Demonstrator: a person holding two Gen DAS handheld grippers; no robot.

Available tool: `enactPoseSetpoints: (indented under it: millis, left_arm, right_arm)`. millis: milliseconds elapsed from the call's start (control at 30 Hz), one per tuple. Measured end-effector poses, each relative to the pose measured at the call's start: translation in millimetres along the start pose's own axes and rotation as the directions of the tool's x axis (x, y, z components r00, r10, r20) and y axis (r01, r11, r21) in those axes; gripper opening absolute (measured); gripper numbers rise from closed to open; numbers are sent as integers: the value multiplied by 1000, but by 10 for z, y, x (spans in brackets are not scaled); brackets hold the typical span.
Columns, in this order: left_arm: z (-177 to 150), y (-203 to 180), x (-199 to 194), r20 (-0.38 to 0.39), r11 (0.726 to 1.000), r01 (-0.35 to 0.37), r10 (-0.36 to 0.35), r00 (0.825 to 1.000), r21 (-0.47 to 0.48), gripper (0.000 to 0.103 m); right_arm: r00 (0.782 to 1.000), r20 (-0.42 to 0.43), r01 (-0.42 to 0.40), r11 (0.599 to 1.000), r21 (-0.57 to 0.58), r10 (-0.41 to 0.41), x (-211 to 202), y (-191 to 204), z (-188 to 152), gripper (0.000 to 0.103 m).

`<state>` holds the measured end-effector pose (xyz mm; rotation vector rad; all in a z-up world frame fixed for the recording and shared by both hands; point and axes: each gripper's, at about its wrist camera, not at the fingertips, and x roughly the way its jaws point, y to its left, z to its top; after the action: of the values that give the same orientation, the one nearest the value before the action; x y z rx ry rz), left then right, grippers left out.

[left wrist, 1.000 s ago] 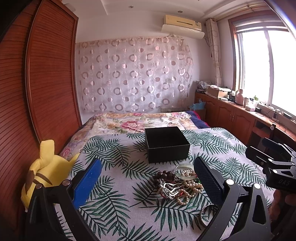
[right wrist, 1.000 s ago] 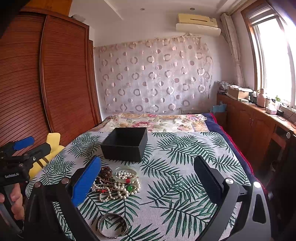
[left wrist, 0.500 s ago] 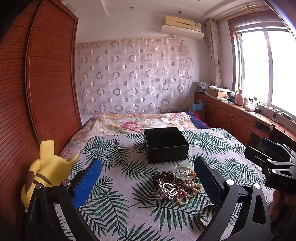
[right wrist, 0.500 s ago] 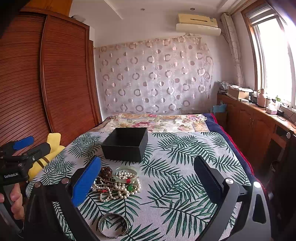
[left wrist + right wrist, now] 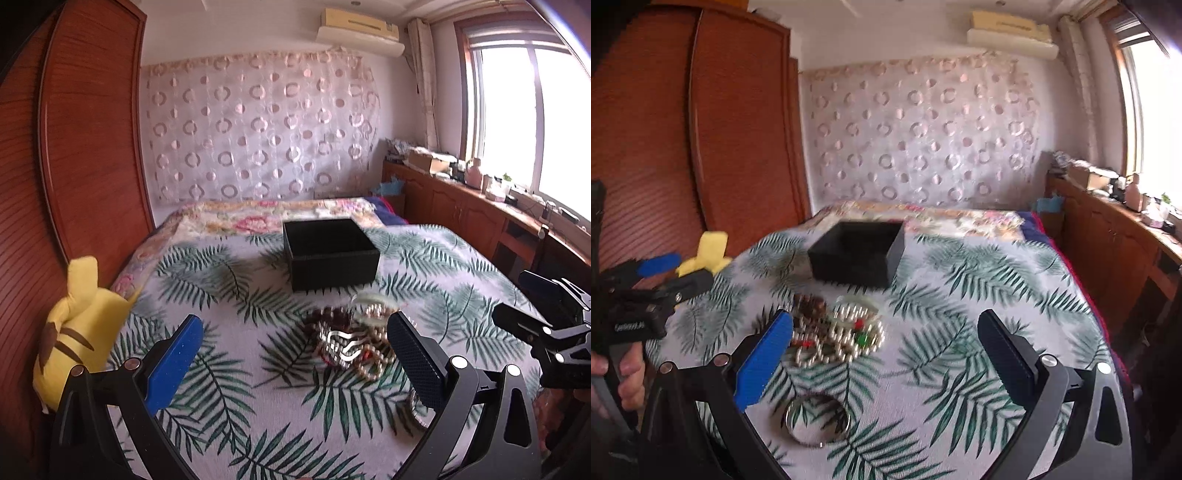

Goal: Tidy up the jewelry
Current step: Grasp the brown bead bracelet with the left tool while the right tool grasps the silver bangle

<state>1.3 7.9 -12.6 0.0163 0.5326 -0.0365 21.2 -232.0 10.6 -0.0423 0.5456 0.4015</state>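
A heap of jewelry (image 5: 351,338) (image 5: 838,332), with pearl strands, dark beads and a silver piece, lies on the leaf-print cloth. Behind it stands an open black box (image 5: 330,253) (image 5: 858,254). A metal bangle (image 5: 816,421) lies apart, nearer me; it shows partly behind a finger in the left wrist view (image 5: 415,410). My left gripper (image 5: 295,354) is open and empty, short of the heap. My right gripper (image 5: 886,354) is open and empty, above the cloth to the right of the heap and the bangle. Each gripper shows at the edge of the other's view.
A yellow plush toy (image 5: 79,325) sits at the bed's left edge by the wooden wardrobe (image 5: 74,155). A wooden cabinet (image 5: 480,206) with clutter runs along the window on the right. A floral quilt (image 5: 266,218) lies beyond the box.
Both grippers have moved forward and lower toward the jewelry heap, so it and the box look larger. The views are motion-blurred. Both stay open.
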Motion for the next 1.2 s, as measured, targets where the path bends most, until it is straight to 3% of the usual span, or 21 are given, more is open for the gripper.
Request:
enactPoseSetpoints:
  millis: [200,500,733,833,900,1200]
  left_arm:
    - [-162,47,197,-56,999,37,-37,998,7,97]
    - [-299,147,438,-119,997,74,-76,990,-23,97]
    - [-363,238,584,-173,993,101,-110,979,-61,97]
    - [-383,265,667,-193,990,118,-131,972,-76,96]
    - [-376,273,711,-204,987,137,-152,967,-87,92]
    - [-219,191,1025,-232,967,231,-250,940,-104,62]
  right_arm:
    - [993,-95,-78,997,-30,75,232,81,-210,96]
    - [957,-233,-195,977,-81,172,487,331,-444,96]
    - [929,-321,-229,966,-117,182,628,464,-594,82]
    - [932,-329,-211,965,-154,151,642,496,-638,74]
    - [937,-323,-200,963,-182,134,635,511,-647,63]
    - [942,-302,-197,971,-139,148,620,316,-557,63]
